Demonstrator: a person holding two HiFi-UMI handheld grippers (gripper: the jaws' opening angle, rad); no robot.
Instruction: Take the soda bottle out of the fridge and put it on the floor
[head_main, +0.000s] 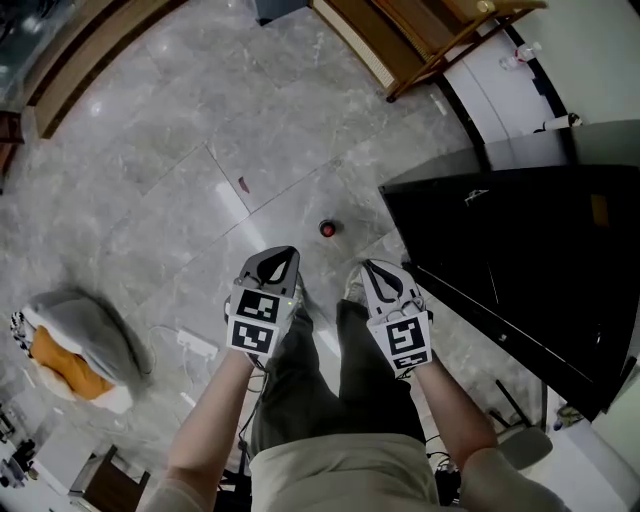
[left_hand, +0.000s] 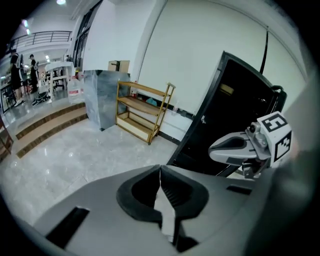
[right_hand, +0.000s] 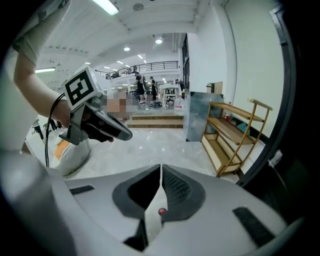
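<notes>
Down on the grey marble floor (head_main: 170, 140), the soda bottle (head_main: 327, 228) shows to us from above, red cap uppermost. It is near the front corner of the black fridge (head_main: 520, 250) and touches neither tool. We hold the left tongs (head_main: 282, 258) and the right tongs (head_main: 372, 270) side by side above our trousered legs, well apart from the bottle. On each pair the jaws are pressed together with nothing gripped between them. A wooden shelf rack (head_main: 430, 35) stands by the wall beyond the fridge, and a grey bag with an orange patch (head_main: 80, 340) lies off to our left.
</notes>
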